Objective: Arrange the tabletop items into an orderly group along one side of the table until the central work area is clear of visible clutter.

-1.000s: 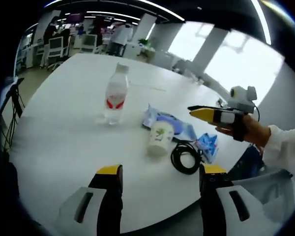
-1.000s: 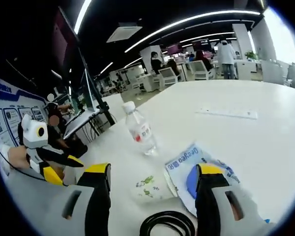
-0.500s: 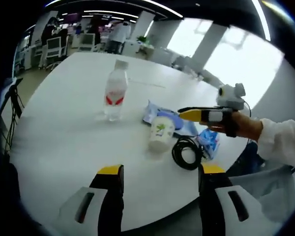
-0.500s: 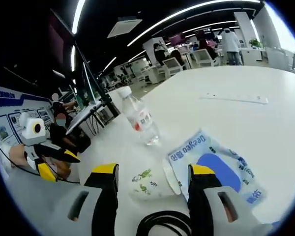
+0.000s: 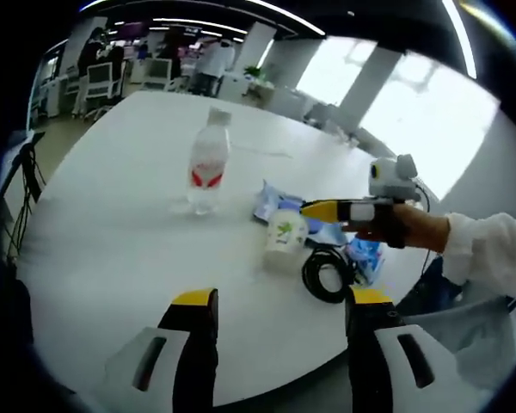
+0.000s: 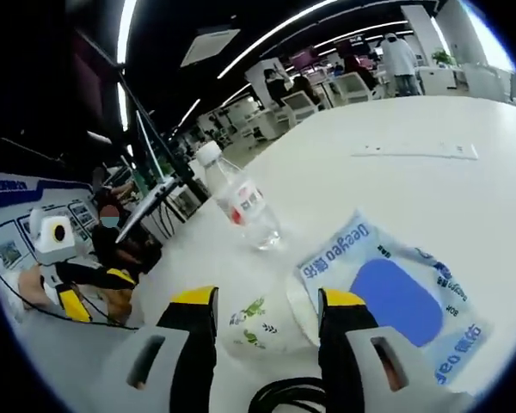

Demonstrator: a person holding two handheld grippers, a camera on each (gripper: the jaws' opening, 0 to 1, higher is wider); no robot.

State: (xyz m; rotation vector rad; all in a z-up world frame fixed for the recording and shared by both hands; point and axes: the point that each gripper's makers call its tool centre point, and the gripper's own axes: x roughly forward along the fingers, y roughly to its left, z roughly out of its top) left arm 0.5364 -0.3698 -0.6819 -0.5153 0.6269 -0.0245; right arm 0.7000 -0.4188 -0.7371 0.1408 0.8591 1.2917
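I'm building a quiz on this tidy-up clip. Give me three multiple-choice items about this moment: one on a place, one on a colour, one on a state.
1. Where does the black cable lie?
A. beside the paper cup
B. behind the water bottle
C. on the floor

2. What colour is the water bottle's label?
A. green
B. red and white
C. black

3. How does the right gripper stand to the paper cup?
A. shut on it and lifting
B. open, jaws either side of it
C. far off, over the bottle

Answers:
1. A: in the left gripper view the coil sits on the table next to the paper cup.
2. B: the water bottle carries a red and white band.
3. B: in the right gripper view the right gripper has its jaws apart with the cup between them, and the cup looks uncrushed and resting on the table.
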